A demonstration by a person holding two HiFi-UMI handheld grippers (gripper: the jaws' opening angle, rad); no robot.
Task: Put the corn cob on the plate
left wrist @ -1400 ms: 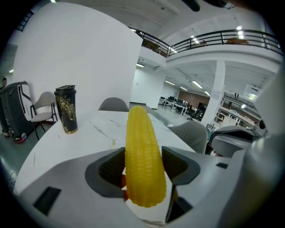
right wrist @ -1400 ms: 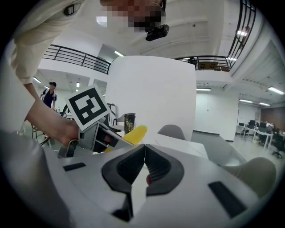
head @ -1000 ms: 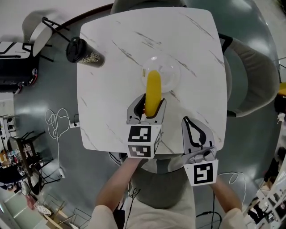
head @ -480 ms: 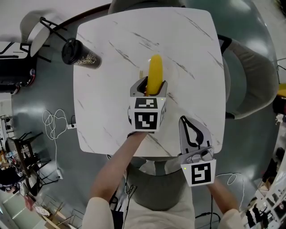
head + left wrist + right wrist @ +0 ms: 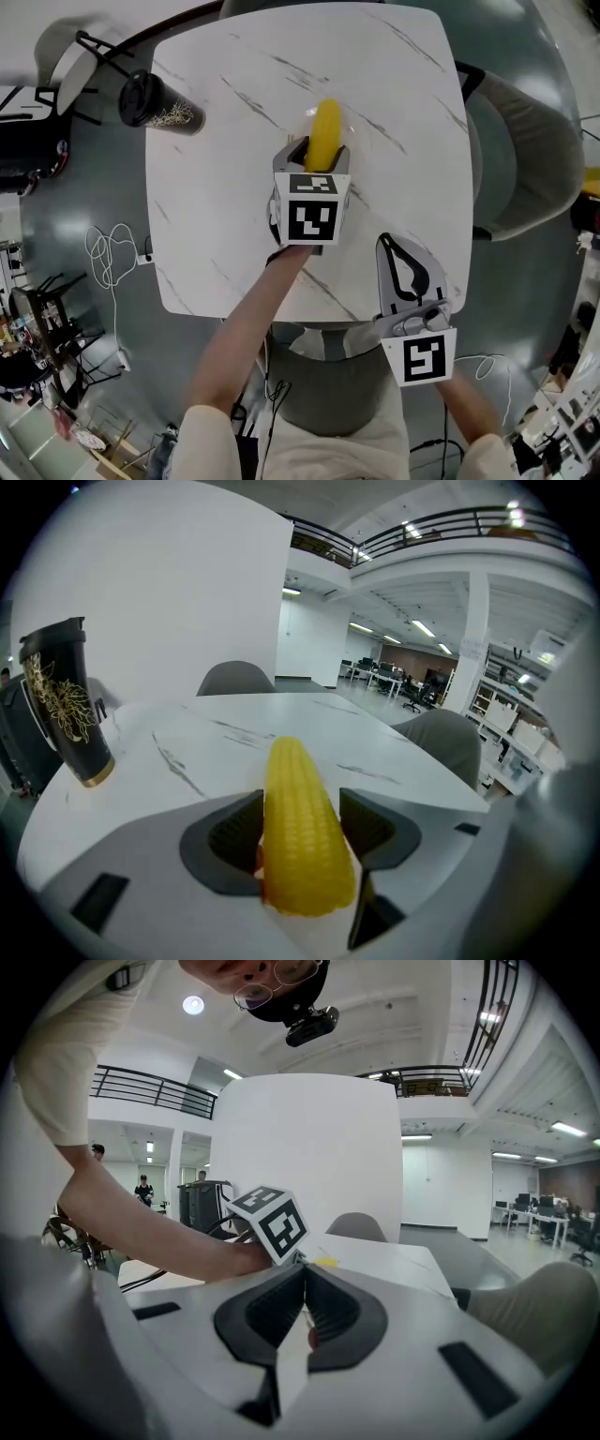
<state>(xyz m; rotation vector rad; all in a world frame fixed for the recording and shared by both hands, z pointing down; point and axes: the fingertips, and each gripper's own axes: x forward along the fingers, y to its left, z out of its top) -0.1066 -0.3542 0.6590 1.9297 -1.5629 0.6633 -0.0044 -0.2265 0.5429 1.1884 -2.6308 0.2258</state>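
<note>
A yellow corn cob (image 5: 325, 131) is clamped between the jaws of my left gripper (image 5: 319, 150) over the middle of the white marble table (image 5: 225, 187). In the left gripper view the corn cob (image 5: 295, 827) points forward from the left gripper (image 5: 300, 832), above the tabletop. A clear plate (image 5: 351, 124) shows only faintly under and beside the corn. My right gripper (image 5: 387, 242) hangs at the table's near right edge, jaws closed on nothing. The right gripper view has its own jaws (image 5: 303, 1274) pressed together and the left gripper's marker cube (image 5: 272, 1222) ahead.
A black cup with gold print (image 5: 150, 101) stands at the table's far left corner, also seen as the black cup (image 5: 64, 705). Grey chairs (image 5: 525, 159) sit to the right and at the far side. Cables (image 5: 108, 253) lie on the floor at left.
My left gripper has carried the corn forward and up, so its marker cube now covers more of the plate. The right gripper has stayed near the table's front edge.
</note>
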